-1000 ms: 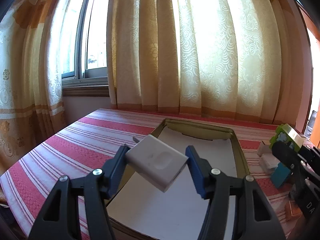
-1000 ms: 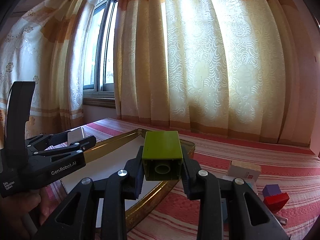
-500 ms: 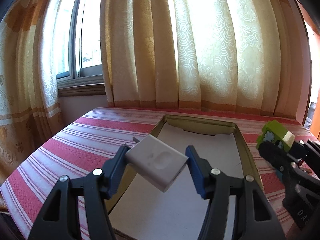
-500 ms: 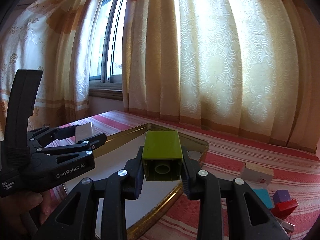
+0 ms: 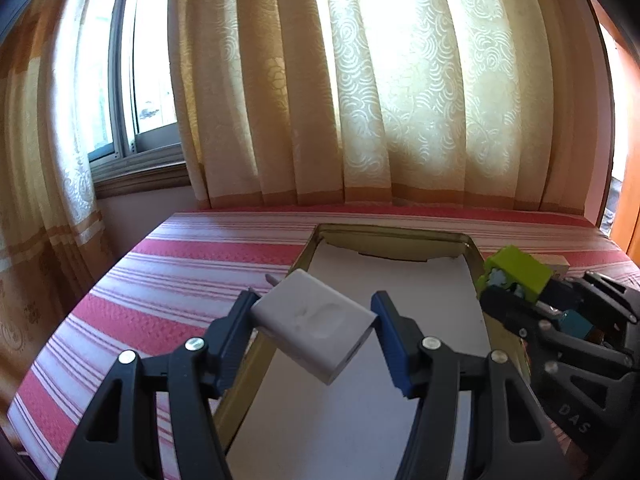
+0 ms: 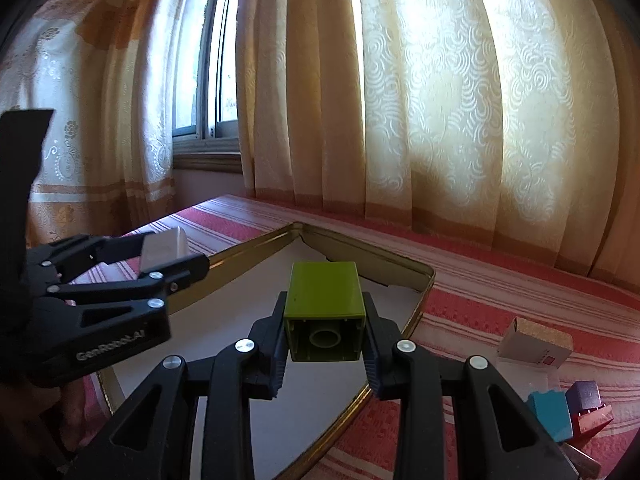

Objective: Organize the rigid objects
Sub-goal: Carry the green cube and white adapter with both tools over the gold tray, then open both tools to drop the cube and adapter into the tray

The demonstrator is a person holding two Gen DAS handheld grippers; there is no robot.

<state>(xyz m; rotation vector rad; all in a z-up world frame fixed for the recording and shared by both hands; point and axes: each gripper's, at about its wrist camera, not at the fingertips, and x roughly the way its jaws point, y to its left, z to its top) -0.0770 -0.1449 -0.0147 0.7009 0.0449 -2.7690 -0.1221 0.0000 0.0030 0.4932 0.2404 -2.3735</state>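
1. Two grippers are in view. The left gripper [image 5: 316,320] has its fingers partly closed on one white charger block [image 5: 314,324], held tilted above the near left edge of the tray.
2. The right gripper [image 6: 325,346] has its fingers clamped narrowly on one lime-green toy brick [image 6: 325,300], hollow underside facing the camera, above the tray's paper lining.
3. There is one gold-rimmed metal tray [image 6: 424,280], lined with white paper, on the red-and-white striped counter [image 5: 192,280].
4. On the counter right of the tray lie one small cardboard box [image 6: 536,342], one teal block [image 6: 550,416], one purple block [image 6: 586,394] and one red block [image 6: 592,422], close together.
5. Against a second ago, both grippers have shifted sideways: the green brick now hangs over the tray interior rather than over its rim, and both grips are unchanged.
6. Readable writing: "GenRobot.AI" on the left gripper's body in the right wrist view; "DAS" on the right gripper in the left wrist view.
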